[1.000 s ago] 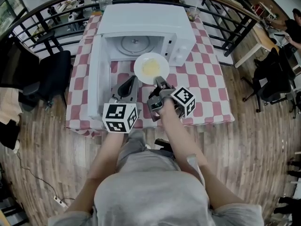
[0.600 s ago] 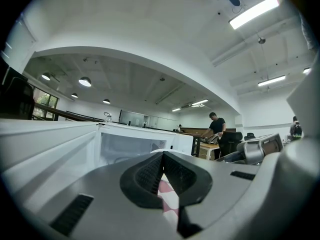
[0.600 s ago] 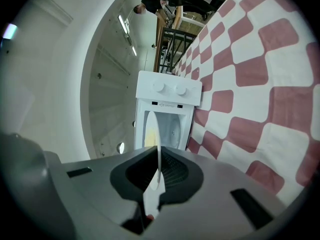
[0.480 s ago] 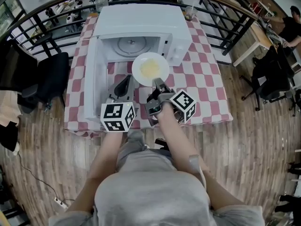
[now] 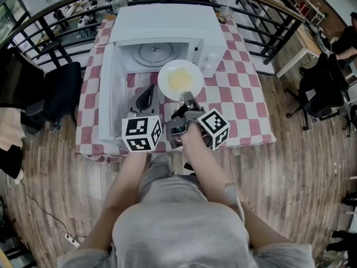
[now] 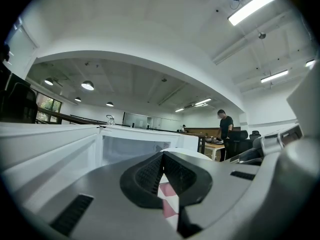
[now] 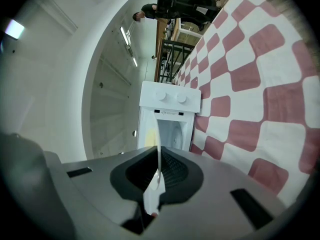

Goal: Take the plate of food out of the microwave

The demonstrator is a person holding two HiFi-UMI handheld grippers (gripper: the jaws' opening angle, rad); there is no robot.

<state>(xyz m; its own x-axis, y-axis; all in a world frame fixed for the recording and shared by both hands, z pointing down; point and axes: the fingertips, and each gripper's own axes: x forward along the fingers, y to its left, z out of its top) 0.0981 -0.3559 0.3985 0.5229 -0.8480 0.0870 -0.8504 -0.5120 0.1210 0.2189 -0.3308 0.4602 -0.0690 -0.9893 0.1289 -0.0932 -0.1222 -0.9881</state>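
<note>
Currently the plate (image 5: 164,80) of yellow food (image 5: 179,80) is held by its near rim between the closed jaws of the right gripper (image 5: 188,97), just outside the open microwave (image 5: 162,24) and over the checked worktop (image 5: 240,88). The left gripper (image 5: 149,98) is seen just beside the plate's left edge, its jaws pressed together with nothing between them. The microwave door (image 5: 110,94) is swung wide to the left.
</note>
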